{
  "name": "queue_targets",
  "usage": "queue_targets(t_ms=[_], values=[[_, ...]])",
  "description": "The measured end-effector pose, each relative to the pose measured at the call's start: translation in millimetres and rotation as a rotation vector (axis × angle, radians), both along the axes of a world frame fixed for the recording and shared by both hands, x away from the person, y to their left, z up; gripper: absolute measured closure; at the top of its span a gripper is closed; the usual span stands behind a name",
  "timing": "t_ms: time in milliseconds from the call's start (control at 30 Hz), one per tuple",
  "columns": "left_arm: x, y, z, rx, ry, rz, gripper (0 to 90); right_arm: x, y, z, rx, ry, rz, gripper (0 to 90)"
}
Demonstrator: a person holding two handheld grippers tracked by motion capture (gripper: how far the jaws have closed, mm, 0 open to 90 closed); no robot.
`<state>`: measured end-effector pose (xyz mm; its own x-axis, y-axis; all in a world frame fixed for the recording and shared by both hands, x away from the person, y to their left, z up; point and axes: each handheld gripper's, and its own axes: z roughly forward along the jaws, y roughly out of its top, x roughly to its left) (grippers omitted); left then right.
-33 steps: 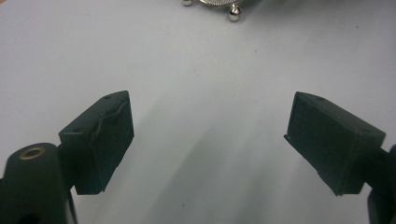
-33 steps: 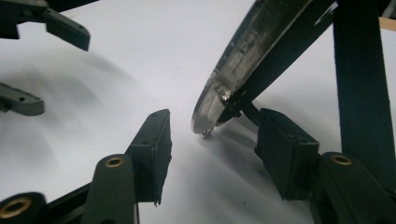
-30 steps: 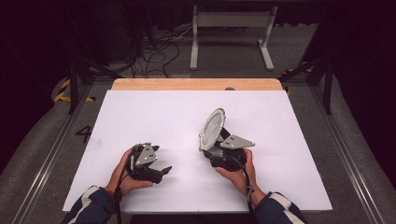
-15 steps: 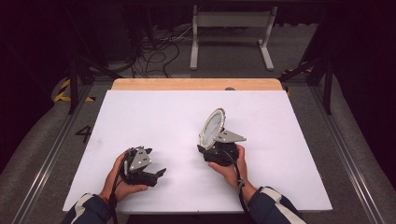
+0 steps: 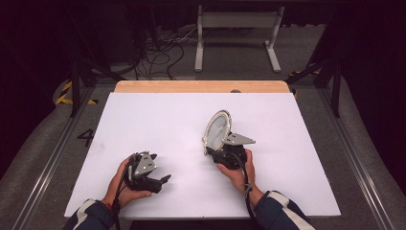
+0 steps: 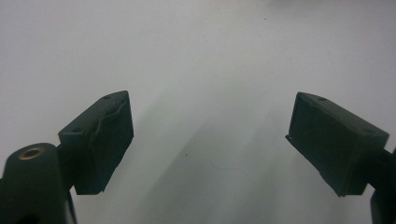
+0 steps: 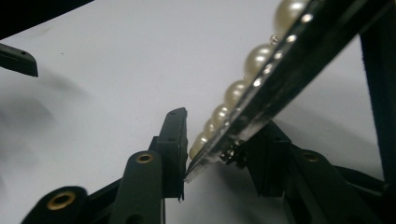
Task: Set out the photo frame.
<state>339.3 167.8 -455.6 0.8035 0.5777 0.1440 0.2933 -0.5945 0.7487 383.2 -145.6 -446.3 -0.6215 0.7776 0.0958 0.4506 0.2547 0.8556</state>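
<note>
**Pearl-rimmed mirror lifted on edge, grip just tightened**

The mirror (image 5: 218,130), an oval glass ringed with pearl beads, stands tilted on its edge above the white table (image 5: 143,115), right of the middle and nearer the person's edge than the far wooden strip (image 5: 201,86). The right gripper (image 5: 221,152) has it by the lower rim: in the right gripper view the jaws, which have just been closing, sit against the two faces of the rim (image 7: 219,154), one pad on the pearl side, the other behind the dark backing. The right hand (image 5: 237,170) bears the tool from below.

Near the table's front left corner the left gripper (image 5: 160,181) lies low over the surface in the left hand (image 5: 122,184), its pads (image 6: 100,140) standing wide apart with bare white table between them.

So the pick-up looks done and the mirror is off the flat. What remains, judging by the scene, is carrying it and setting it down; the left tool has no part in it yet.
</note>
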Motion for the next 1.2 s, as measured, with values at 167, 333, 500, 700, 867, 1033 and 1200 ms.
queue_targets(t_ms=[167,333,500,700,867,1033,1200], values=[[1.1,-2.2,-0.1,0.001,0.001,-0.009,14.6,-0.7,-3.6,0.9,0.001,0.004,0.013,67.0],[2.6,-4.2,0.8,-0.003,0.006,-0.022,14.9,-2.1,-9.9,2.0,0.006,0.018,0.036,71.4],[4.6,-6.7,1.5,-0.007,0.007,-0.032,14.8,-3.3,-13.5,2.5,0.005,0.023,0.054,72.6],[8.3,-10.8,3.6,-0.015,0.009,-0.047,14.8,-7.0,-19.1,2.9,0.01,0.034,0.073,74.2],[11.3,-14.9,4.8,-0.015,0.007,-0.064,14.8,-10.2,-24.0,4.0,0.003,0.042,0.093,75.2],[13.3,-17.7,5.9,-0.019,0.004,-0.073,14.7,-13.0,-27.7,5.2,-0.01,0.041,0.105,75.6],[14.5,-20.6,6.2,-0.017,0.001,-0.077,14.7,-14.4,-28.4,4.8,-0.018,0.025,0.105,71.8]])
